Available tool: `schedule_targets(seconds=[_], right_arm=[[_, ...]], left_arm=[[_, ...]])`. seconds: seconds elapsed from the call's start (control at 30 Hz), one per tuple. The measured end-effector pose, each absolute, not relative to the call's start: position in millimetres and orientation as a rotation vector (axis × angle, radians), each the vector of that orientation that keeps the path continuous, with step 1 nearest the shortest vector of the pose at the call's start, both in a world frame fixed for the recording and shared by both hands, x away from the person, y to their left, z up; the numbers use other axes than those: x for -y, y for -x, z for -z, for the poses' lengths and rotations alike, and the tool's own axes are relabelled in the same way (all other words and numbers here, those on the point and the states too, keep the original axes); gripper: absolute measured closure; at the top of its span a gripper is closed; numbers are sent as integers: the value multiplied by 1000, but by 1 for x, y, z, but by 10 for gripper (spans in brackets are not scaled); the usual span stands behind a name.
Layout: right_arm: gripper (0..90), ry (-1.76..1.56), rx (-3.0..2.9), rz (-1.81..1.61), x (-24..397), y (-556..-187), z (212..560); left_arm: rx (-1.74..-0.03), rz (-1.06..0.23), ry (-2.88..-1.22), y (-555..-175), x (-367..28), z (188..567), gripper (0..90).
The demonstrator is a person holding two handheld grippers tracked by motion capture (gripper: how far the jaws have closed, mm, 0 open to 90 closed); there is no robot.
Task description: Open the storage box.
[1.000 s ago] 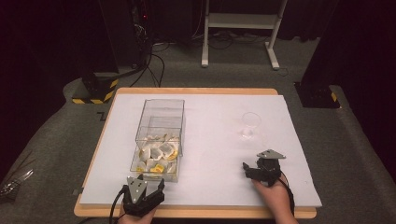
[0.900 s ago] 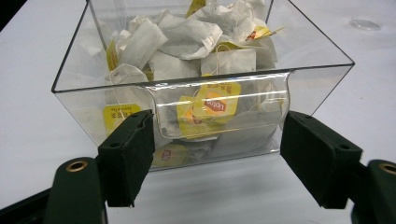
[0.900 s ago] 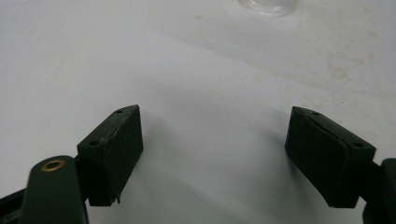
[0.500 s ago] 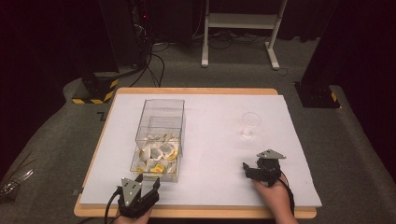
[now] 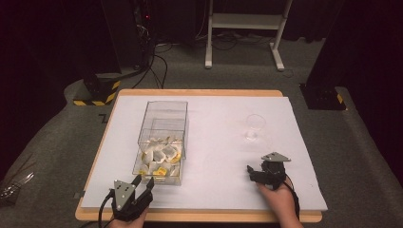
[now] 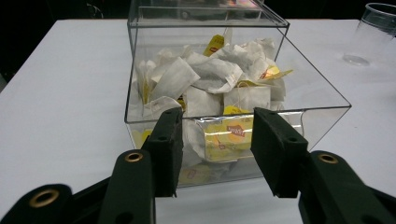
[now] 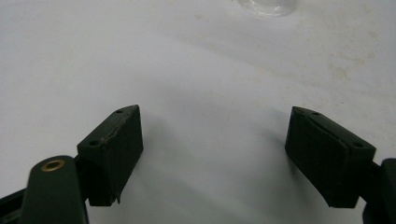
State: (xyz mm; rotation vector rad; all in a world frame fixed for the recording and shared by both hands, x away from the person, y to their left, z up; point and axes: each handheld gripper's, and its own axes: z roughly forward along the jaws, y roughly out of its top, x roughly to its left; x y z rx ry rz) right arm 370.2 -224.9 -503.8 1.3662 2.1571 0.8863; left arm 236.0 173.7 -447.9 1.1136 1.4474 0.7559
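My left gripper [image 5: 142,185] sits at the near edge of the table [image 5: 223,95], and the clear box [image 5: 164,142] of tea bags [image 5: 161,154] lies straight ahead of it at twelve o'clock, its near wall just beyond the fingertips. That is the relation I'm steering by: the box's long axis runs away from me along that same twelve-to-six line, so the left jaws already point down its length, and the tea bags are heaped in the near half, closest to this hand. My right gripper [image 5: 252,172] rests well apart, at about three o'clock from the box, so the left one is clearly the nearer.

In the left gripper view the jaws stand partly parted, having just been closing, with nothing pinched between them; the box front shows through the gap but the pads [image 6: 166,144] do not touch it. The right gripper's jaws are spread wide over the bare white sheet [image 7: 201,70], gripping nothing.

The box has thin see-through walls and an open top at the near end, while its far part looks covered. The tea bags are white paper pouches, crumpled and piled loosely, with yellow tags [image 6: 215,43] and strings sticking out at odd angles. A clear plastic cup [image 5: 254,128] stands upright at about twelve o'clock from my right gripper, near it but apart.

I judge the next reach has to go up and over the near wall.
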Motion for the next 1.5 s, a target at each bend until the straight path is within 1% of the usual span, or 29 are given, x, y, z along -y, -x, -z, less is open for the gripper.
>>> schedule_targets(seconds=[0.33, 0.97, 1.33, 1.5], right_arm=[[190, -1368, -2157, -886, 225, -370, 504], [191, -1361, -2160, -886, 225, -370, 504], [191, -1361, -2157, -883, 225, -370, 504], [192, -1361, -2154, -883, 224, -370, 504]], left_arm=[[-1420, -764, -1107, -243, -177, 442, 573], [-1383, -811, -1107, -271, -198, 433, 638], [-1367, -809, -1122, -290, -202, 433, 621], [-1342, -819, -1126, -301, -210, 429, 605]])
